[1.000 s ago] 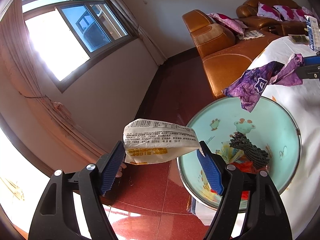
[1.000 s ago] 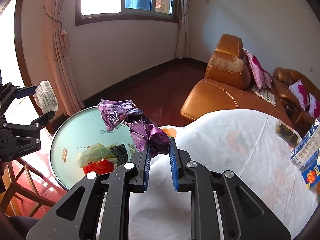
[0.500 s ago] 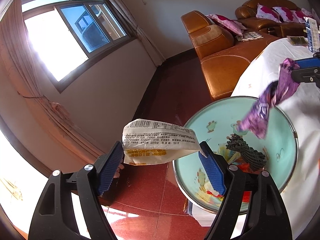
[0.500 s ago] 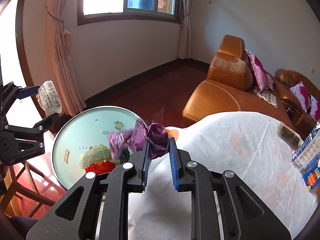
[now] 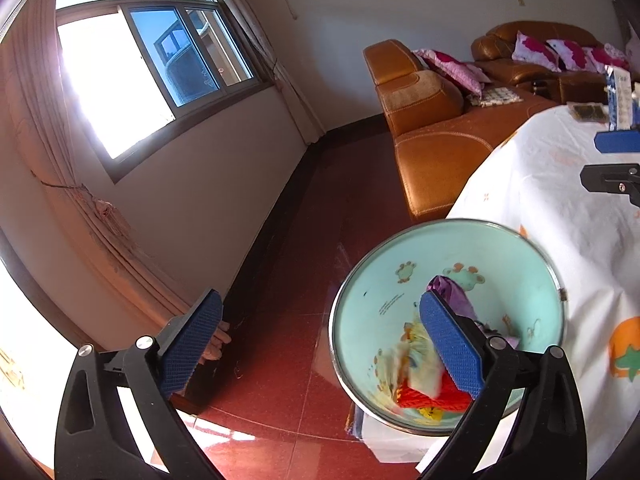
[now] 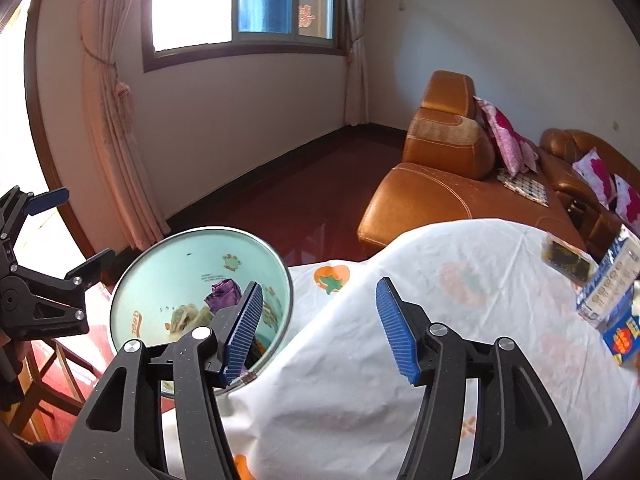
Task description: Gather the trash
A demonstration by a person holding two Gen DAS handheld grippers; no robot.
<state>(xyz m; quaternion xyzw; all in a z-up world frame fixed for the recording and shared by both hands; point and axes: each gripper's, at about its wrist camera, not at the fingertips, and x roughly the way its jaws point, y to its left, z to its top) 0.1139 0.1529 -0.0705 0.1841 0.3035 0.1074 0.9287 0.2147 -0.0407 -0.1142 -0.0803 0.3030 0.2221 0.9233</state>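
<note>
Both wrappers had dropped from the jaws into the basin (image 5: pixel 360 292): the purple wrapper (image 5: pixel 452 296) and white packet (image 5: pixel 416 364) lay inside. Left gripper (image 5: pixel 320 340) and right gripper (image 6: pixel 320 324) were opening, with nothing between them.

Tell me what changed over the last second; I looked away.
Both grippers let go: the left gripper dropped its white packet and the right gripper its purple wrapper into the basin; both jaws are opening, empty. The basin and tablecloth stayed put.
</note>
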